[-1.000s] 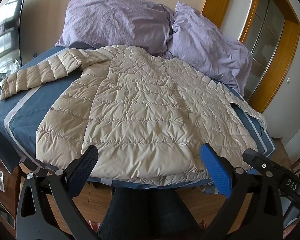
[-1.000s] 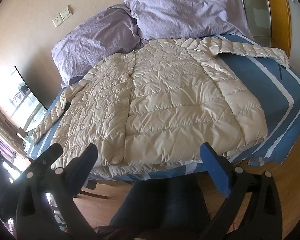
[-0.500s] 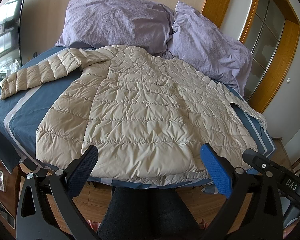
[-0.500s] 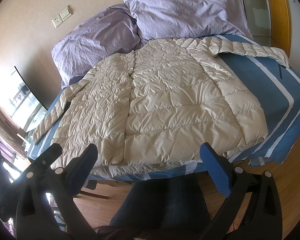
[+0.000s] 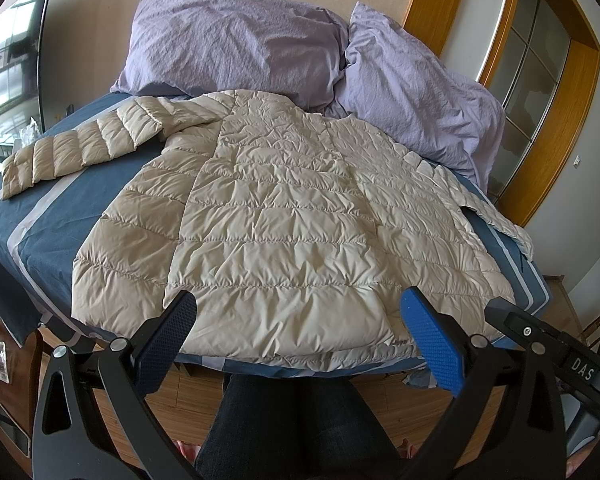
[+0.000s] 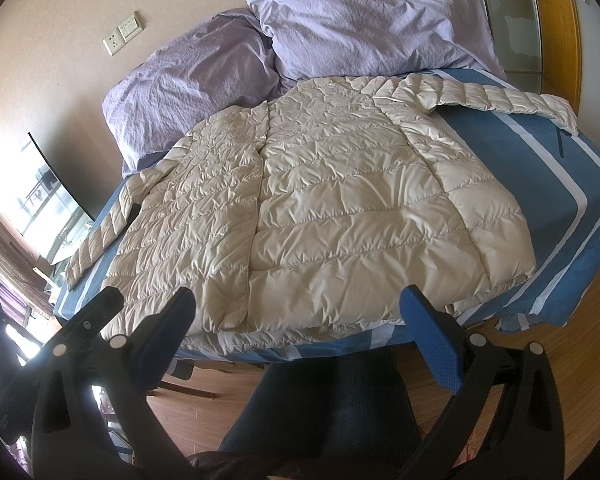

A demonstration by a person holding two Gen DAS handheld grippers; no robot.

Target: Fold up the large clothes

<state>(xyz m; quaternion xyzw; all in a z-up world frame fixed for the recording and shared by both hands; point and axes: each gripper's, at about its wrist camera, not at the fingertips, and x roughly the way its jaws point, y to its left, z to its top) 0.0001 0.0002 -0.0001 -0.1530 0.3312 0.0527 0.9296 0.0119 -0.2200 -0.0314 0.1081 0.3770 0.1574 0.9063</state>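
Note:
A cream quilted down jacket (image 5: 284, 220) (image 6: 332, 208) lies spread flat on a blue striped bed, both sleeves stretched out to the sides. Its hem reaches the bed's near edge. My left gripper (image 5: 296, 320) hovers open just in front of the hem, nothing between its fingers. In the right wrist view my right gripper (image 6: 296, 316) is also open and empty, held over the near hem. The right gripper's body shows at the lower right of the left wrist view, and the left gripper's body at the lower left of the right wrist view.
Two lilac pillows (image 5: 240, 40) (image 6: 364, 20) lean against the wall at the head of the bed (image 5: 40, 220). A person's dark-trousered legs (image 5: 300, 420) stand at the bed's foot on wooden floor. A wooden-framed glass door (image 5: 540, 60) is on the right, a window on the left.

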